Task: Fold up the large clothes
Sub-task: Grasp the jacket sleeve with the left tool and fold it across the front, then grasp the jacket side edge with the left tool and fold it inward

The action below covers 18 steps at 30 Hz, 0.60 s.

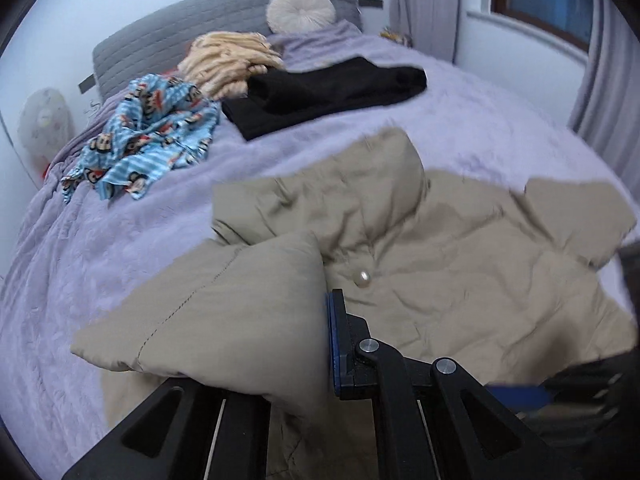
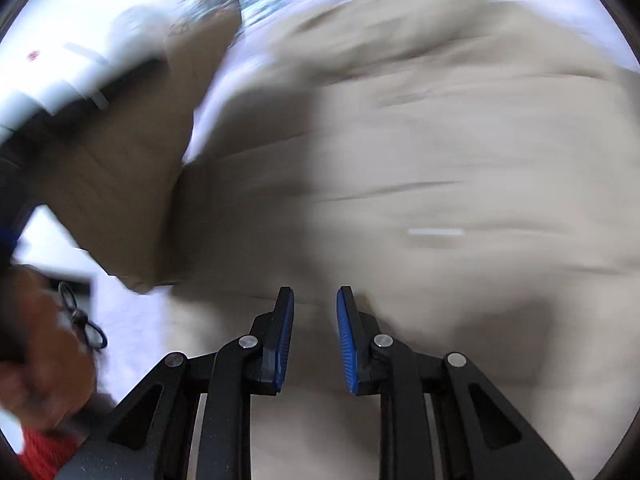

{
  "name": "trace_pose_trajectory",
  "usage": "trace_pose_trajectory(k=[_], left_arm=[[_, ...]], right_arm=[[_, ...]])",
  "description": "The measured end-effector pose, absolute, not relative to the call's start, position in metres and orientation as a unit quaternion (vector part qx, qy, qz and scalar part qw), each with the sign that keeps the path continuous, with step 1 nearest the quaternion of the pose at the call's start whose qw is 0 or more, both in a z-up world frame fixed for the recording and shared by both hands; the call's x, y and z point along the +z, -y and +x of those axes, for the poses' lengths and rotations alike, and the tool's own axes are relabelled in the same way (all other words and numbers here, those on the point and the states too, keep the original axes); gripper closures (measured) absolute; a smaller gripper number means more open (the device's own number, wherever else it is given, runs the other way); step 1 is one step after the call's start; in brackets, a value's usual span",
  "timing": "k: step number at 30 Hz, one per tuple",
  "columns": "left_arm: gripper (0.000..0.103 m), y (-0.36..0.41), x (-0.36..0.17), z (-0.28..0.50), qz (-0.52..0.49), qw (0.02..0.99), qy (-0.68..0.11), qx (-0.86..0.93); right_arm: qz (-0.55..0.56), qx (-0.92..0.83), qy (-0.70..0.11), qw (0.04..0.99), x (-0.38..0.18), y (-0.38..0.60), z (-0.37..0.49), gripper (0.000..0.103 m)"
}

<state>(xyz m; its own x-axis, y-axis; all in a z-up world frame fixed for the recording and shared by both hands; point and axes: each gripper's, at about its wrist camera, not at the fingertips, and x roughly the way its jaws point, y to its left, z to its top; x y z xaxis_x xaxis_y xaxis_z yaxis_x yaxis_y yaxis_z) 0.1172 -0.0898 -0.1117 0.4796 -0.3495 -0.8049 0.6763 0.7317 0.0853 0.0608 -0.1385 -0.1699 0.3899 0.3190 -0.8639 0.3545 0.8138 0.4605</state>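
Observation:
A beige padded jacket (image 1: 432,240) with a pearl button (image 1: 363,280) lies spread on the lilac bed (image 1: 360,128). My left gripper (image 1: 316,344) is shut on a beige sleeve (image 1: 224,312) of the jacket and holds it lifted over the body; its left finger is hidden under the cloth. In the right wrist view, which is blurred, my right gripper (image 2: 315,340) is open and empty just above the jacket (image 2: 440,160). The lifted sleeve (image 2: 120,184) hangs at the left there.
A blue cartoon-print garment (image 1: 148,132), a folded black garment (image 1: 324,92) and a cream fluffy item (image 1: 228,60) lie at the far side of the bed. A round cushion (image 1: 300,12) leans on the grey headboard (image 1: 168,40). A hand (image 2: 44,360) shows at lower left.

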Motion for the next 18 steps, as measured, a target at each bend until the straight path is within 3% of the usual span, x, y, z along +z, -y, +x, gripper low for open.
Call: trace_pose_trajectory(k=[4, 6, 7, 8, 9, 15, 17, 18], left_arm=[[0.094, 0.105, -0.162, 0.099, 0.236, 0.809, -0.454, -0.292], [0.085, 0.101, -0.168, 0.093, 0.241, 0.808, -0.455, -0.286], [0.053, 0.099, -0.166, 0.09, 0.237, 0.807, -0.455, -0.291], [0.009, 0.096, -0.162, 0.086, 0.231, 0.81, -0.454, -0.291], [0.0, 0.093, -0.157, 0.083, 0.226, 0.819, -0.443, -0.284], [0.0, 0.063, -0.124, 0.069, 0.208, 0.837, -0.425, -0.274], [0.0, 0.033, -0.108, 0.07, 0.179, 0.854, -0.417, -0.253], [0.0, 0.016, -0.101, 0.073, 0.165, 0.864, -0.414, -0.236]], right_arm=[[0.303, -0.09, -0.553, 0.771, -0.171, 0.203, 0.019, 0.079], [0.315, -0.101, -0.551, 0.766, -0.178, 0.217, 0.009, 0.079], [0.319, -0.103, -0.549, 0.765, -0.18, 0.221, 0.006, 0.079], [0.322, -0.101, -0.549, 0.765, -0.183, 0.226, 0.006, 0.079], [0.323, -0.097, -0.548, 0.765, -0.185, 0.229, 0.004, 0.079], [0.303, -0.087, -0.54, 0.78, -0.173, 0.235, 0.012, 0.075], [0.279, -0.083, -0.534, 0.794, -0.16, 0.227, 0.014, 0.046], [0.265, -0.082, -0.527, 0.803, -0.151, 0.223, 0.016, 0.023]])
